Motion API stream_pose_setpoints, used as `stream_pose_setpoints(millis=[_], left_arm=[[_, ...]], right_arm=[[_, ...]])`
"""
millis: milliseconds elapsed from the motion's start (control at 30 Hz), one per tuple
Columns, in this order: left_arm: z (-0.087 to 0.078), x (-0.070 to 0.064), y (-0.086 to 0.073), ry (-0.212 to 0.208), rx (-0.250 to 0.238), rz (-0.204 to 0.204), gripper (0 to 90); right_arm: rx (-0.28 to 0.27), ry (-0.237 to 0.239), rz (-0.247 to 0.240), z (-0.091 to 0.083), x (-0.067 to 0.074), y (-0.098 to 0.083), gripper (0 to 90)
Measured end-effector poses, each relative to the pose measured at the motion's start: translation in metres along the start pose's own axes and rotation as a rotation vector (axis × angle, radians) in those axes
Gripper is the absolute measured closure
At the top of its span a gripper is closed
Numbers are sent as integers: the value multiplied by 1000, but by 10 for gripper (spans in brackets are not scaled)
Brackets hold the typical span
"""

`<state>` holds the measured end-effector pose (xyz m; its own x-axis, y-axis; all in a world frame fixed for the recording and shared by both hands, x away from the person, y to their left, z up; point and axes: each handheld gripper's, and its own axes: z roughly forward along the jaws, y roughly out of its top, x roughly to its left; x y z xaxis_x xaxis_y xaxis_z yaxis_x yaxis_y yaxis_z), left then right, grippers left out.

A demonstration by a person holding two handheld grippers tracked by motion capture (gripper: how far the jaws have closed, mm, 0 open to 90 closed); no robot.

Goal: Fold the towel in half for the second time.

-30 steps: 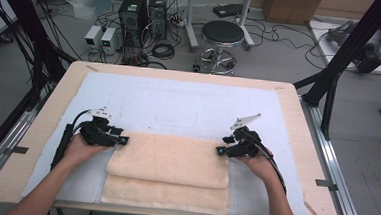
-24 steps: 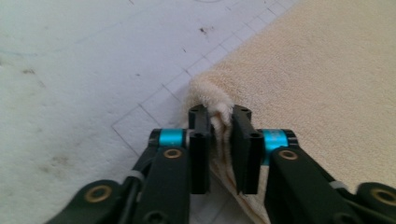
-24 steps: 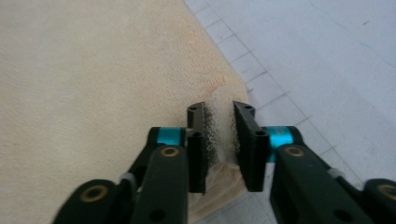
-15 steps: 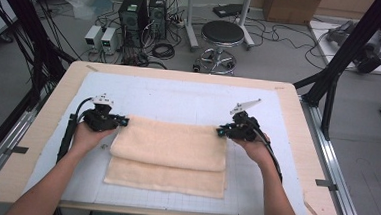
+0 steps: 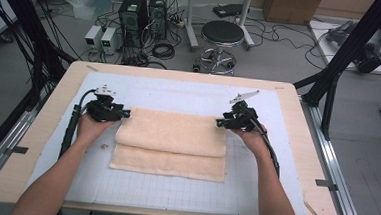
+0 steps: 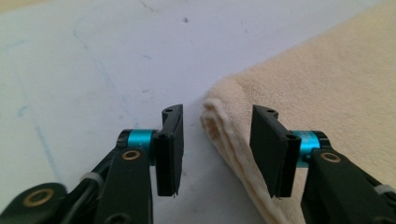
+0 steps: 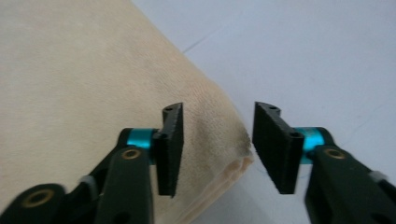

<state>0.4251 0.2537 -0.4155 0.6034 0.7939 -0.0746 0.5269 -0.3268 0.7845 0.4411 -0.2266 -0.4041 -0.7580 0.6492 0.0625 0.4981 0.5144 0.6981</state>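
Here a cream folded towel (image 5: 171,142) is lying on the white mat (image 5: 179,94) that is covering the wooden counter (image 5: 300,159), roughly in the middle of it, with its upper layer sitting a little short of the lower layer along the near edge. The left gripper (image 5: 124,114) is sitting at the towel's far left corner, and the right gripper (image 5: 221,123) is sitting at its far right corner, each one carried in a hand coming in from the near side. In the left gripper view the left gripper (image 6: 217,144) is standing spread, having just been opening, and the towel's rolled corner (image 6: 243,140) is lying between the jaws without either pad pressing on it. In the right gripper view the right gripper (image 7: 218,144) is likewise standing spread, having just been opening, with the towel's layered corner (image 7: 219,135) resting loose between the jaws and clear of both pads.
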Motion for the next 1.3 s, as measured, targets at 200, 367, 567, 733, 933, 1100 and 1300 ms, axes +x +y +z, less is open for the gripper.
stream_pose_setpoints(millis=[200,367,567,733,933,1100,1300], left_arm=[[-34,-4,-7,-47,-68,16,454],[-49,-22,-20,-88,-57,65,420],[-51,-43,-24,-134,25,139,324],[-53,-59,-24,-162,30,210,291],[-55,-66,-25,-172,31,246,286],[-53,-65,-38,-179,29,224,316],[-43,-63,-45,-189,74,239,482]], right_arm=[[-67,21,-66,-24,26,0,368],[-65,13,-70,-31,44,-7,240],[-70,5,-104,-41,63,-17,214],[-75,17,-111,-48,70,-25,208],[-55,27,-145,-47,77,-29,250],[-31,60,-148,-38,81,-41,277],[12,72,-160,-27,84,-51,337]])
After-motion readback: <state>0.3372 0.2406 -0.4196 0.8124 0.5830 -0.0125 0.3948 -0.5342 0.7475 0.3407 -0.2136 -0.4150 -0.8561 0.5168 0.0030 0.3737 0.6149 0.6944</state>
